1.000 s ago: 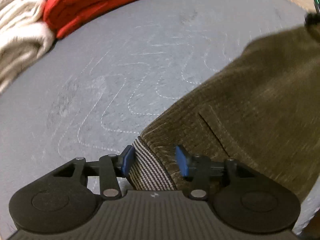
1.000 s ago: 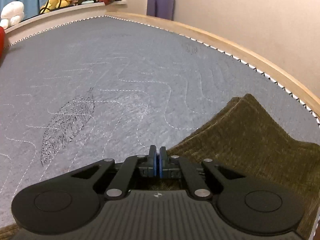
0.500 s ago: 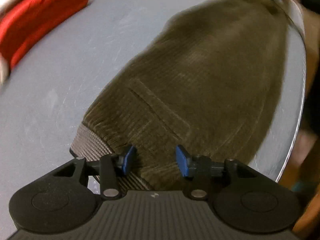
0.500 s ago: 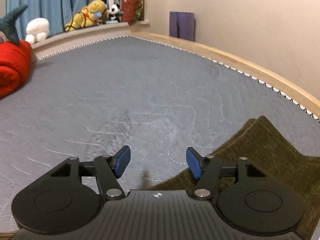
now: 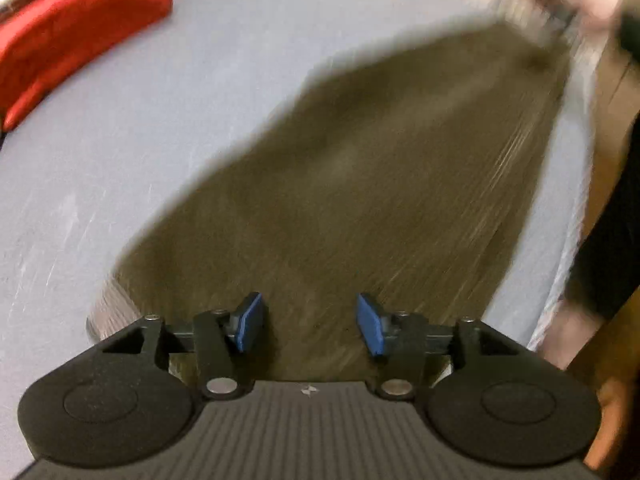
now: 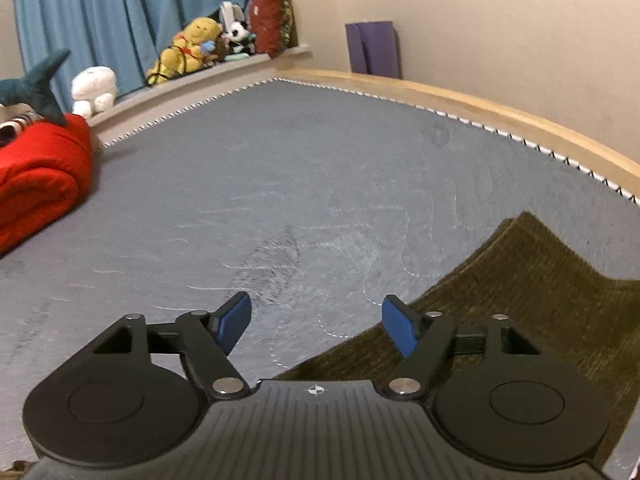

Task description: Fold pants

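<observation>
Both hand-held grippers (left point(image 5: 310, 322), right point(image 6: 316, 326)) have just opened, releasing the pants point(image 5: 360, 200), the right one lifting away.

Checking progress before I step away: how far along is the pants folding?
Done: the olive pants lie folded flat on the grey mattress. In hand: nothing; the left tool and right tool have just been opening, nothing gripped. Left: perhaps another fold; blur hides detail.

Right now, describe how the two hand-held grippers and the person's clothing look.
Both the left hand-held gripper and the right hand-held gripper look alike: matte black bodies with ribbed tops, two round discs, silver pivot screws, black linkage arms and blue pads. A small white crosshair mark sits on each body. The person wears a dark sleeve.
</observation>
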Motion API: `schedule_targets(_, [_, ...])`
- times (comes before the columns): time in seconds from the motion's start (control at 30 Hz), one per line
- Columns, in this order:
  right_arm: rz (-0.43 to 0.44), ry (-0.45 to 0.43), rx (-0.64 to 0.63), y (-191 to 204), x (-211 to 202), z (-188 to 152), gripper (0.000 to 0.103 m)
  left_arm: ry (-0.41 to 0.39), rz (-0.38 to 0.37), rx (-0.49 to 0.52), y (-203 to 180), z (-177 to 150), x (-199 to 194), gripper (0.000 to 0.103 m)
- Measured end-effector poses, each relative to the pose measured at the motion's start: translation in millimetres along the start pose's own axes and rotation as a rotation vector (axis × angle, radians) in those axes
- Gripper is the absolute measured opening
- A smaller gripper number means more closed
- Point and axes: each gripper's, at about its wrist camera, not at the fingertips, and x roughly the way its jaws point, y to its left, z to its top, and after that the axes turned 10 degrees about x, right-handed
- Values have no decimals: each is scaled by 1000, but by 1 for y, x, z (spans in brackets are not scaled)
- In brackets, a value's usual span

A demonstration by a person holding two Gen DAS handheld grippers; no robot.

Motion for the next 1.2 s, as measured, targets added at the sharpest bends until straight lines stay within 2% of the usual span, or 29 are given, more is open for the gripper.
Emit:
schedule_targets(0.03, [14,0,6,-2,-8,2,76,-5,30,13,-2,3,-1,74])
schedule_targets(0.1, [45,1,25,-10,-27,7,77,-31,67,13,-5,15,-10,70])
schedule_targets(0.27, [60,-22,62,-46,-62,17,81,-174,139,-60,-9,43,-33,70])
schedule_targets(0.4, [0,-51,137,-94,-69,14,82,-247,210,-133,-19,74,-44,73])
schedule_targets(0.53, [-98,0,262,-148,-58,10,82,-310,239,-180,-27,107,-51,79])
schedule_targets(0.63, [-136,-39,289,-177,-63,13,82,-347,240,-216,-33,132,-49,81])
schedule_targets(0.73, [-163,-67,295,-204,-70,13,82,-359,246,-201,-41,149,-47,83])
schedule_targets(0.83, [-165,-75,353,-237,-74,10,82,-362,246,-168,-51,157,-42,84])
schedule_targets(0.97, [-179,-94,485,-287,-76,11,82,-340,221,-140,-58,160,-30,85])
schedule_targets(1.07, [-182,-88,634,-324,-75,6,82,-326,211,-140,-58,163,-22,85])
schedule_targets(1.2, [-176,-56,735,-351,-66,0,82,-315,204,-139,-58,164,-16,86])
